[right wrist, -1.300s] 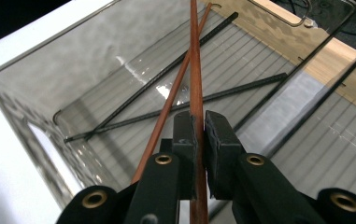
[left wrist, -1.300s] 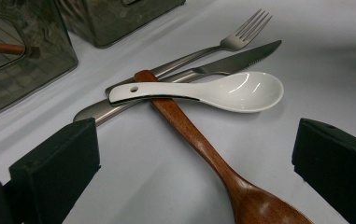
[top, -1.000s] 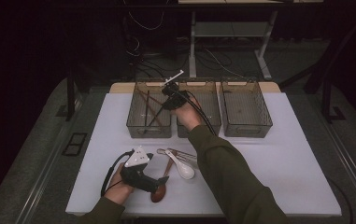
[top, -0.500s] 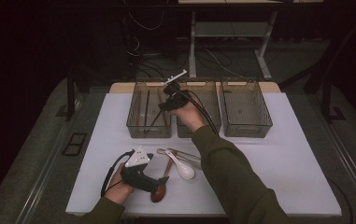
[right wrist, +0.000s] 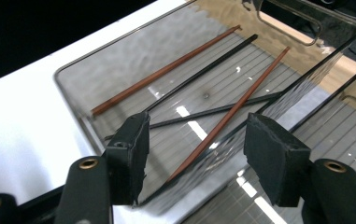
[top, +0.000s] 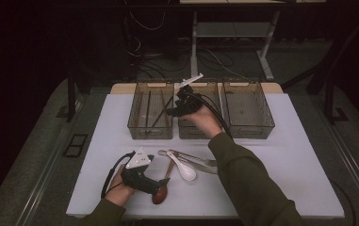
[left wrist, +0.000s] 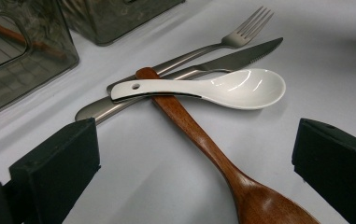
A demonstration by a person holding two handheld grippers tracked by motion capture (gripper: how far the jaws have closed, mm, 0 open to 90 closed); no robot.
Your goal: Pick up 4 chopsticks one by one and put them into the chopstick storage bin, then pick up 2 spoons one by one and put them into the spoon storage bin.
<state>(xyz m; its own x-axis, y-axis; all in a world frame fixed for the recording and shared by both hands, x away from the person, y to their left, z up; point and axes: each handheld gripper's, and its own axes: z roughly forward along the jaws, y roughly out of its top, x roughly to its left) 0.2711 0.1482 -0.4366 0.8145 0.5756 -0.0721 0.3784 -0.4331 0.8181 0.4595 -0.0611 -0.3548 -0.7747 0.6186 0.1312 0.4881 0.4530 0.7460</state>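
Where the white table [top: 281, 155] ends, a dark grey floor surrounds it, and the room beyond is almost black, with loose cables and the pale legs of another table [top: 193, 33] at the back. Three clear plastic bins stand in a row along the far edge of the white top, touching or nearly touching one another.

Over the wall between the left bin [top: 150, 115] and the middle bin [top: 193, 126] hovers the right gripper [top: 175, 109], its jaws spread apart with nothing between them. In the right gripper view that left bin [right wrist: 87, 98] holds four chopsticks lying loose on its ribbed floor: two brown chopsticks [right wrist: 166, 70] and two black chopsticks [right wrist: 203, 70], some crossing. The right bin [top: 248, 110] stands at the end of the row.

Near the front edge of the table the left gripper [top: 156, 186] rests low, jaws wide open and empty. Just ahead of it lies a small pile of cutlery: a wooden spoon [left wrist: 199, 140] on the table, a white spoon [left wrist: 213, 88] lying across its handle, and a fork [left wrist: 213, 46] and a knife [left wrist: 231, 58] side by side under both.
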